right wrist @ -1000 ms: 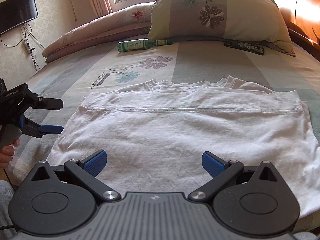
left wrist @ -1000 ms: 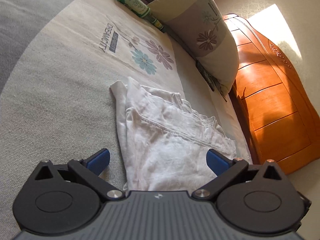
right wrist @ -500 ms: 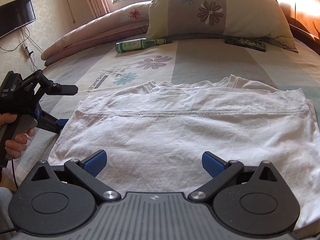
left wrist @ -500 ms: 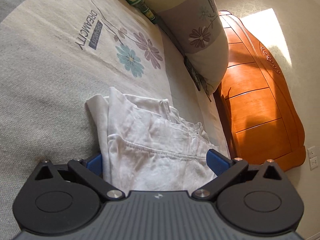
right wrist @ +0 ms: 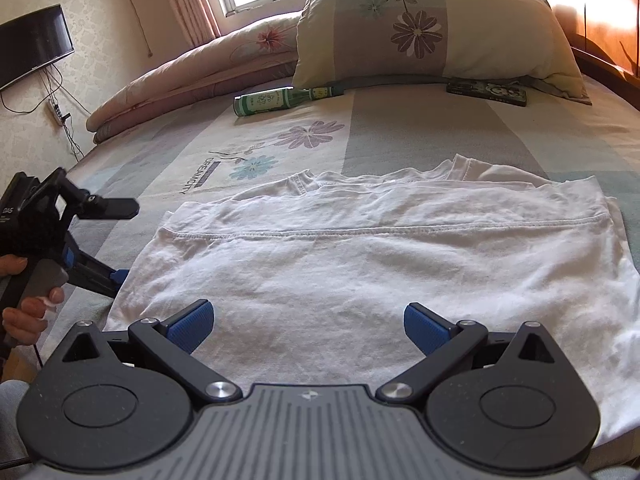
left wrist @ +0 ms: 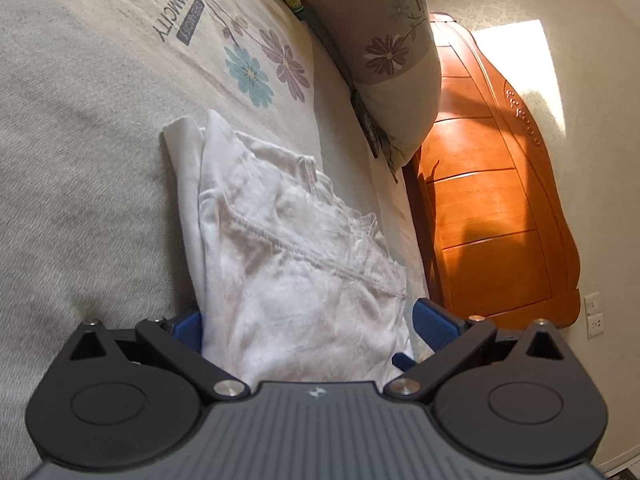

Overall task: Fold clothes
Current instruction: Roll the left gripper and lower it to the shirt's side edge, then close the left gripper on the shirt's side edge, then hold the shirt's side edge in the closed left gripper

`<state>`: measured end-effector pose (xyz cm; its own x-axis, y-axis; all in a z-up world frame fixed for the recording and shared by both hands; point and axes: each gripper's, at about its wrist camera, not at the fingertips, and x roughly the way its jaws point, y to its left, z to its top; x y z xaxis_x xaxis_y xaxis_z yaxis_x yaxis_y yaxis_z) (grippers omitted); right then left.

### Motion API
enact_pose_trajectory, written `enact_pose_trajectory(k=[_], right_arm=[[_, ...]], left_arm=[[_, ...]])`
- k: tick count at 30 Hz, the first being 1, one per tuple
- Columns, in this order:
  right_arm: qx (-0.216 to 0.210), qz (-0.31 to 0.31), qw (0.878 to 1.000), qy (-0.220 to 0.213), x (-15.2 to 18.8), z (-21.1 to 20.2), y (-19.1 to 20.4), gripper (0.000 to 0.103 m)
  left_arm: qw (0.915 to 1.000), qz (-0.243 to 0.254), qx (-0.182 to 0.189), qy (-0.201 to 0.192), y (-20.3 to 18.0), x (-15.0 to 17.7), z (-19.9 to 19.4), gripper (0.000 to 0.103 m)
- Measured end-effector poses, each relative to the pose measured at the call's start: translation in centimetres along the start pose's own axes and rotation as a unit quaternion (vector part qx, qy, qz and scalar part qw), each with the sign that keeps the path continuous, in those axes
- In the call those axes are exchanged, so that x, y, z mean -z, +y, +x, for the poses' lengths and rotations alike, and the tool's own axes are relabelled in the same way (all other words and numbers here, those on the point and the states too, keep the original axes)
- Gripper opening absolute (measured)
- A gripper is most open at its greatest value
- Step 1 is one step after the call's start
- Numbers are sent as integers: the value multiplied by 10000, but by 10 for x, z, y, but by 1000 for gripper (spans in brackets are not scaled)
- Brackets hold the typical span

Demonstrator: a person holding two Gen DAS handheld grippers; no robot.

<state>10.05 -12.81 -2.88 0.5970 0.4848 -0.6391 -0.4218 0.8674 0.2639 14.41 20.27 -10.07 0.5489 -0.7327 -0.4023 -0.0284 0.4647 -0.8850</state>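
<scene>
A white T-shirt [right wrist: 380,264] lies flat on the bed, folded over so its stitched hem runs across the middle. My right gripper [right wrist: 308,326] hovers open just above the shirt's near edge, with nothing between its blue pads. Seen from the right wrist, my left gripper [right wrist: 124,242] stands open at the shirt's left edge, held by a hand; its lower finger touches the cloth edge and its upper finger is above it. In the left wrist view the T-shirt [left wrist: 296,280] runs in between the open fingers of the left gripper [left wrist: 310,326].
A green bottle [right wrist: 276,100] and a dark flat box [right wrist: 486,92] lie by the flowered pillow [right wrist: 432,32] at the head of the bed. A rolled quilt [right wrist: 192,68] lies at the far left. The wooden headboard [left wrist: 500,220] borders the right side.
My left gripper has moved in from beside the bed to the shirt's left edge, so the cloth now sits between its open fingers. My right gripper has barely shifted.
</scene>
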Motion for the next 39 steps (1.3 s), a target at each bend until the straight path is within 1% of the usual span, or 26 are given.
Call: enact_pose_trajectory(k=[1, 4, 8, 11, 12, 13, 15, 17, 19, 20, 21, 22, 23, 24, 27, 29, 30, 35, 36, 39], right_arm=[[-2, -13, 10000, -25, 0, -2, 1, 103], [-26, -46, 10000, -70, -1, -5, 4, 103], [-57, -93, 9999, -63, -1, -6, 6, 103], [-74, -65, 9999, -30, 1, -4, 5, 103], [-61, -60, 10000, -13, 2, -3, 5, 103], [-52, -58, 10000, -18, 2, -4, 6, 103], [-58, -63, 10000, -37, 3, -5, 7, 103], [-48, -95, 9999, -68, 4, -7, 6, 103], [-11, -86, 9999, -64, 5, -8, 4, 103], [7, -82, 9999, -62, 5, -8, 3, 103], [25, -77, 9999, -60, 6, -9, 2, 103], [21, -46, 10000, -48, 7, -8, 0, 103], [18, -15, 10000, -36, 7, -7, -1, 103], [16, -5, 10000, -25, 8, -6, -2, 103], [-29, 23, 10000, -16, 8, -6, -3, 103], [-131, 86, 9999, -49, 4, -6, -5, 103], [-220, 167, 9996, -38, 1, -4, -7, 103], [-743, 654, 9951, -5, -21, 13, -15, 103], [-783, 704, 9944, 21, -24, 18, -15, 103], [-675, 758, 9948, 66, -31, 35, -15, 103]], left_arm=[[10000, -29, 43, -34, 1, -3, 2, 102], [10000, -18, 30, 58, -3, -3, 6, 102], [9984, 169, 158, 507, -4, 12, 2, 100], [9981, 216, 66, 568, -4, 6, 8, 97], [9980, 313, -12, 553, -5, 0, 12, 95], [9978, 390, -86, 537, -7, -5, 16, 90], [9978, 381, -205, 504, -6, -9, 20, 84], [9974, 412, -246, 529, -6, -9, 19, 81], [9965, 464, -245, 645, -3, 0, 13, 69], [9961, 472, -208, 713, 0, 4, 10, 68], [9960, 510, -220, 707, 3, 6, 7, 62], [9961, 483, -336, 662, 7, 6, 6, 46], [9961, 422, -457, 622, 12, 5, 6, 32], [9962, 246, -576, 601, 19, 3, 7, 11], [9965, 81, -619, 553, 27, 3, 7, 11], [9946, 351, -829, 512, 17, 6, 8, 11], [9941, 390, -885, 499, 14, 7, 9, 11], [9933, 508, -965, 374, 10, 12, 7, 11], [9932, 526, -972, 356, 10, 13, 7, 11], [9928, 585, -995, 314, 8, 13, 6, 11]])
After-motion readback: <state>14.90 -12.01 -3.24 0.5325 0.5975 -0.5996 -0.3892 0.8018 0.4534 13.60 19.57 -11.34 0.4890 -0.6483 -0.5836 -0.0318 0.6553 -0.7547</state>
